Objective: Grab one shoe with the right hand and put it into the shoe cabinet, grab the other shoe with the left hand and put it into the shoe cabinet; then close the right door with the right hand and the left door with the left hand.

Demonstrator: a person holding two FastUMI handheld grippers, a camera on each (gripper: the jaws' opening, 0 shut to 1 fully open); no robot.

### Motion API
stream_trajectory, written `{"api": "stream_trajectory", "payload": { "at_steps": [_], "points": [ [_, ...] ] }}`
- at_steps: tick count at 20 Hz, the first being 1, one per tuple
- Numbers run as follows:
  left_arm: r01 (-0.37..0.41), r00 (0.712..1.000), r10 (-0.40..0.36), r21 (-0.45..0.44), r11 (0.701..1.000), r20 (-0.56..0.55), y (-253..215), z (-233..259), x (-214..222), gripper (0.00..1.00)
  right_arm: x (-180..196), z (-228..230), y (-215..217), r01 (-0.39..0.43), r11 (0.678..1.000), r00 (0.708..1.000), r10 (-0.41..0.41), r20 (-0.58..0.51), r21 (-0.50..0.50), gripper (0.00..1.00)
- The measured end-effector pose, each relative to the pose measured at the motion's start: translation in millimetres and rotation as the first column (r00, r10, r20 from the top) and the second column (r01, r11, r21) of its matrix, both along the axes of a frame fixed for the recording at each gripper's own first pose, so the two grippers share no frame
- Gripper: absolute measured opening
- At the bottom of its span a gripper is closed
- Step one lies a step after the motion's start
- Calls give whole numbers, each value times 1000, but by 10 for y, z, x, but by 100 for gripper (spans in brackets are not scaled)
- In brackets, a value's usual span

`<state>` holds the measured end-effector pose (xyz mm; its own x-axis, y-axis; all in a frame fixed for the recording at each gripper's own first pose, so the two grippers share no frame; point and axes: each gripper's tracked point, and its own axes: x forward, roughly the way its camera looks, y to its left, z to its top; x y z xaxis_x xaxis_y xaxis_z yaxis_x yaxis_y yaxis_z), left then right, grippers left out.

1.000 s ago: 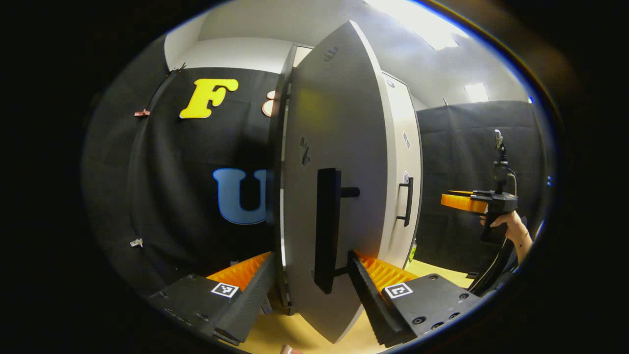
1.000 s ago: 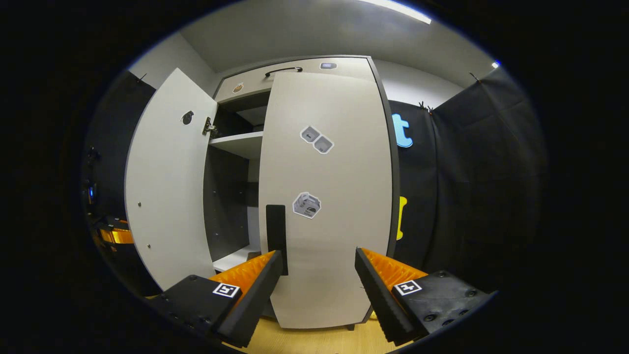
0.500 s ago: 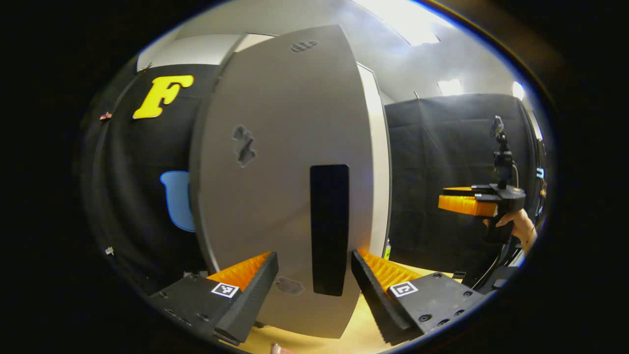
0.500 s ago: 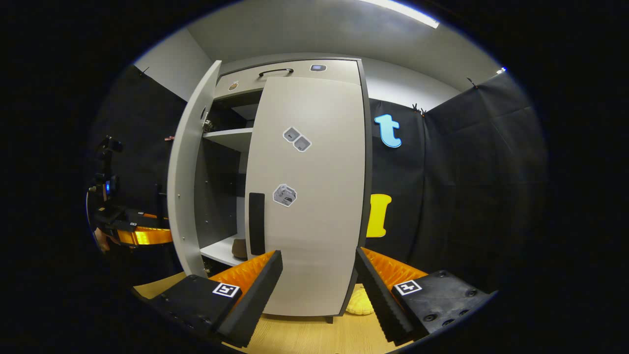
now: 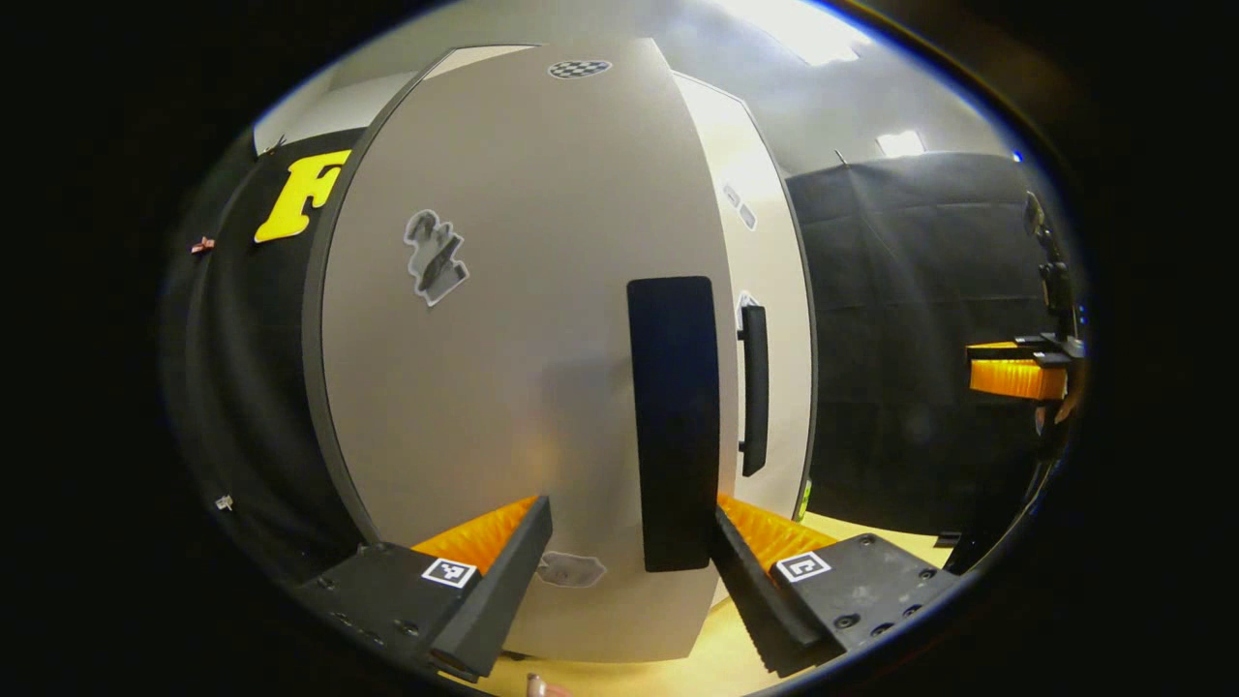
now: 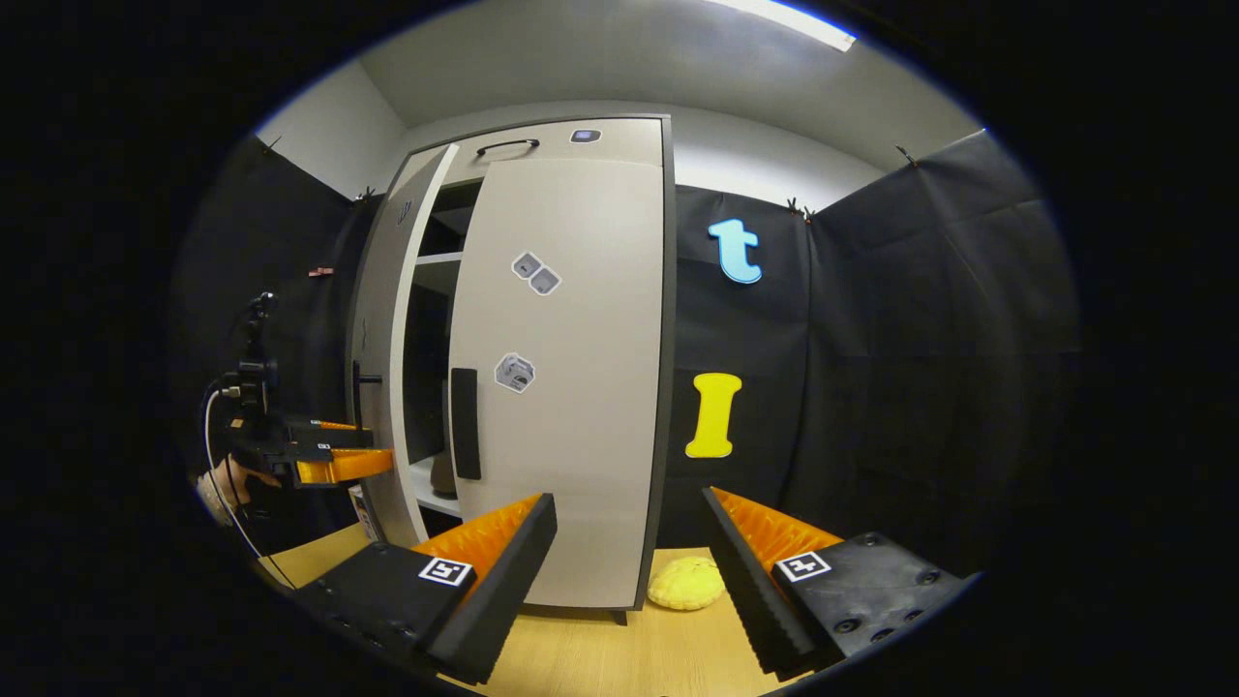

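The left door (image 5: 523, 368) of the shoe cabinet (image 6: 542, 368) stands right ahead of the left gripper (image 5: 629, 571), its black handle (image 5: 673, 421) just above the gap between the spread fingers, which hold nothing; whether they touch the door cannot be told. In the right gripper view the door is ajar. The right door (image 6: 571, 387) sits shut, well ahead and left of the right gripper (image 6: 629, 571), which is open and empty. A shoe (image 6: 443, 474) shows on the shelf inside.

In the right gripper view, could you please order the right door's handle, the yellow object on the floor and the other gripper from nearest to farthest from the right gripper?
1. Yellow object, on the floor between the fingers.
2. Right door's handle, up left.
3. Left gripper, far left beside the left door.
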<state>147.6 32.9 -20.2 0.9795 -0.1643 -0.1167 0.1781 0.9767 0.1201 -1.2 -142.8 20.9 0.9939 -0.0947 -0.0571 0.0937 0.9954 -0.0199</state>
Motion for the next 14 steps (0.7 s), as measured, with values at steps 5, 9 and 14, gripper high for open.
{"api": "stream_trajectory", "payload": {
  "at_steps": [5, 9, 14],
  "points": [
    [-83, 996, 83, -3, 997, 37, -34, -7, 122, 96, -24, -87, 12, -41, 999, 999, 41, -31, -2, 98],
    [-148, 988, 148, -9, 989, 51, -63, -6, 242, 100, -77, -77, 39, -65, 998, 997, 66, -30, 16, 98],
    [-231, 970, 232, -20, 973, 77, -70, -5, 343, 100, -135, -28, 102, -94, 995, 995, 95, -20, 36, 98]
  ]
}}
